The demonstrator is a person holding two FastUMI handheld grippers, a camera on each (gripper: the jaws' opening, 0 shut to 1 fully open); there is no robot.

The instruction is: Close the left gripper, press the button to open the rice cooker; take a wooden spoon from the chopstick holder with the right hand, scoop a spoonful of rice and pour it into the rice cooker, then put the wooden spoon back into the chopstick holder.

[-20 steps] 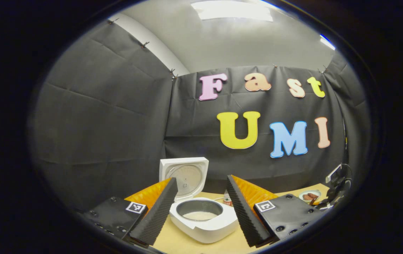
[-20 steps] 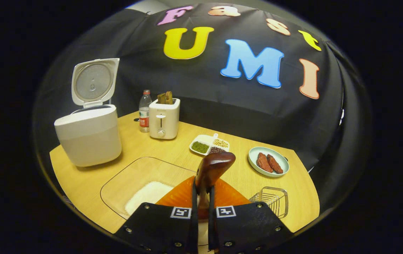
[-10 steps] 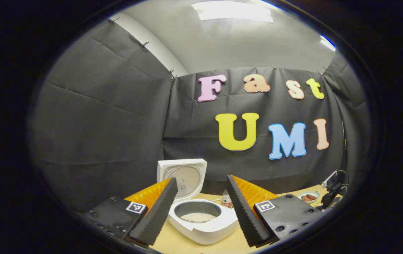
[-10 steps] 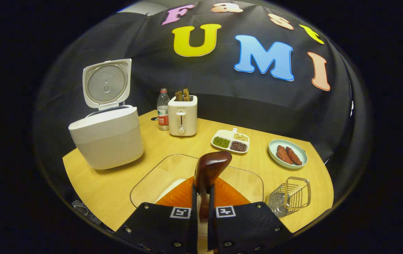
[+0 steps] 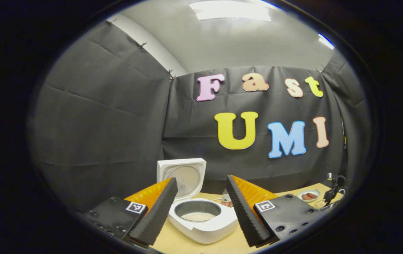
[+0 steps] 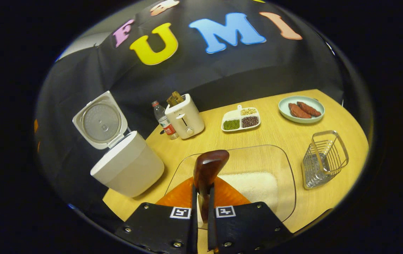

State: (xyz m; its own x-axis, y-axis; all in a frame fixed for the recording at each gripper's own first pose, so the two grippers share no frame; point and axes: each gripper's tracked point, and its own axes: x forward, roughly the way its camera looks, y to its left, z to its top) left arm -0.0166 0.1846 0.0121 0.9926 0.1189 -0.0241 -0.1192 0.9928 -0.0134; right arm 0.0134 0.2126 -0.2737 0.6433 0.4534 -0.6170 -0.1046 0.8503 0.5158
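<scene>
- Right gripper view, far left: the rice cooker [image 6: 130, 173] stands on the table [image 6: 282, 130] with its lid [image 6: 99, 120] up. It is well apart from the spoon, so a loaded carry across that gap could spill grains if the bowl tips.
- Centre: the right gripper [image 6: 201, 208] has its fingers pinched tight on the handle of the wooden spoon [image 6: 206, 173], which hangs over the clear tray [image 6: 289, 176] of rice [image 6: 254, 185]. The bowel end sticks out ahead of a narrow hold; pushing into the rice could twist it in the grip, I judge.
- Right: the wire chopstick holder [image 6: 323, 158] sits just beside the tray. It looks light, so a careless return could knock it over.
- Left gripper view: the left gripper [image 5: 201, 203] is spread wide and holds nothing, hovering before the open cooker, whose pot already shows some rice. It could get in the way of the pour.
</scene>
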